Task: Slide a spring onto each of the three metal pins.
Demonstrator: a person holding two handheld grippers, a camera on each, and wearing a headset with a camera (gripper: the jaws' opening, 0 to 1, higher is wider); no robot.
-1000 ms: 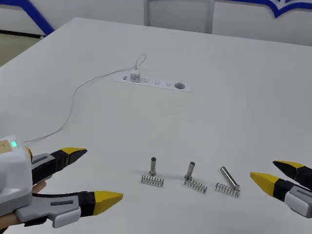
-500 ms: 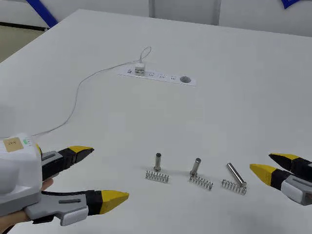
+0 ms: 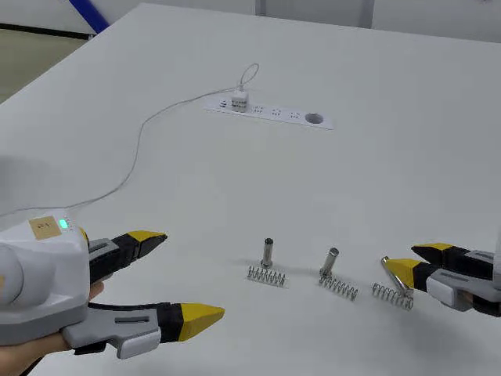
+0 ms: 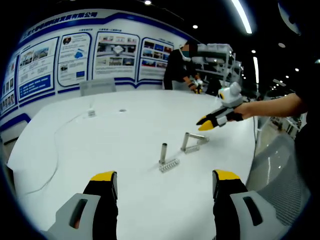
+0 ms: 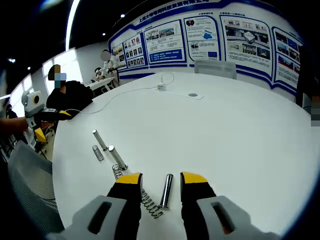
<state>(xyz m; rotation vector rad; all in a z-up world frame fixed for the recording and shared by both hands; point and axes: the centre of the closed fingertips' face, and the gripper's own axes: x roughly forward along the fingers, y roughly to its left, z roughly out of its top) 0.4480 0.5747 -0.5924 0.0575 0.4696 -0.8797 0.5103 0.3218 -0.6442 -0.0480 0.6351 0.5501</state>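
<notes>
Three short metal pins lie in a row on the white table: the left pin (image 3: 268,252), the middle pin (image 3: 329,261) and the right pin (image 3: 394,276). In front of each lies a spring: left spring (image 3: 266,276), middle spring (image 3: 338,287), right spring (image 3: 391,296). My right gripper (image 3: 405,258) is open, its yellow tips at the right pin. In the right gripper view that pin (image 5: 166,190) lies loose between the jaws of the right gripper (image 5: 161,179), beside its spring (image 5: 149,200). My left gripper (image 3: 182,276) is wide open, well left of the row, holding nothing; from its own view the left pin (image 4: 163,152) lies ahead.
A white power strip (image 3: 274,115) with a plugged charger lies at the far middle of the table, and its thin cable (image 3: 141,141) curves to the left edge. A person's sleeve and a chair edge (image 4: 280,160) sit at the table's right side.
My right gripper has moved left across the table until its tips reach the right pin. The head camera has tilted, shifting the picture. My left gripper stays open in about the same place.
</notes>
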